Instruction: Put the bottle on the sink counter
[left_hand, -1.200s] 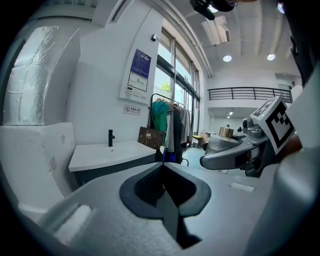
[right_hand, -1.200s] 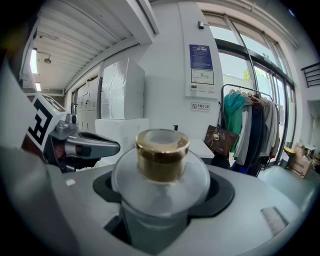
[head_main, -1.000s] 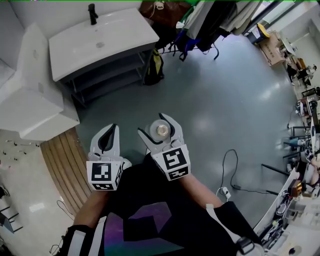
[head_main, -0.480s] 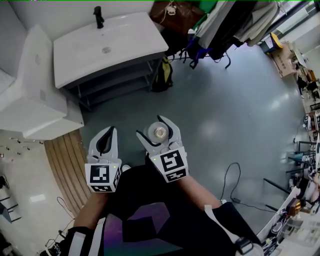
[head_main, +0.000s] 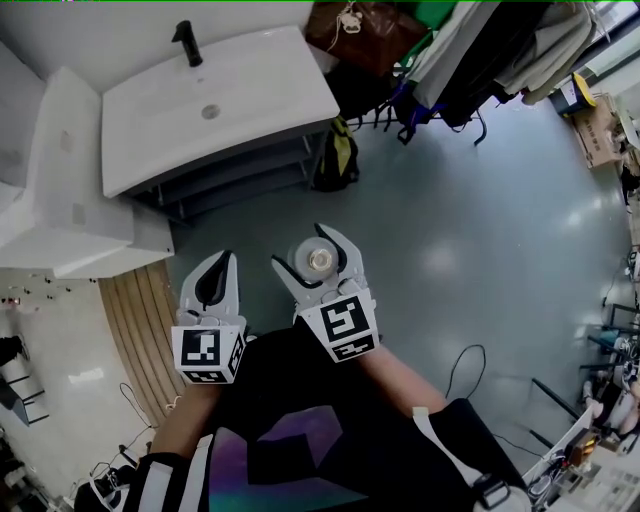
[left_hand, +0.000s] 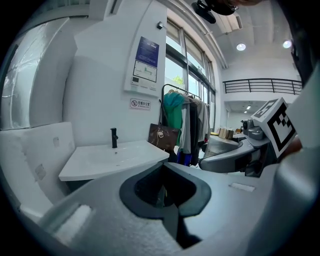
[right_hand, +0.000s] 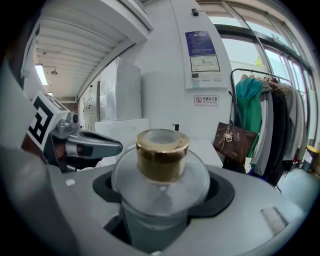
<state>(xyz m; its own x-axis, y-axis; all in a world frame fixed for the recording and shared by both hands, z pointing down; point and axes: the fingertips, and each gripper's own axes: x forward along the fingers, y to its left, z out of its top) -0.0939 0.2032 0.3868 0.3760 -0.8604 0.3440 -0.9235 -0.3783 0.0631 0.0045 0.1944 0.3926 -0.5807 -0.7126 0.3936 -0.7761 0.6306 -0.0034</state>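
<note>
Holding the bottle (right_hand: 161, 187) by its round body, the right gripper (head_main: 308, 252) is clamped around it with the gold cap (right_hand: 162, 152) pointing up, a grip that should let it be set down standing. The left gripper (head_main: 214, 282) is closed on nothing and looks idle alongside. The sink counter (head_main: 270, 95) lies ahead, well apart from the bottle.
</note>
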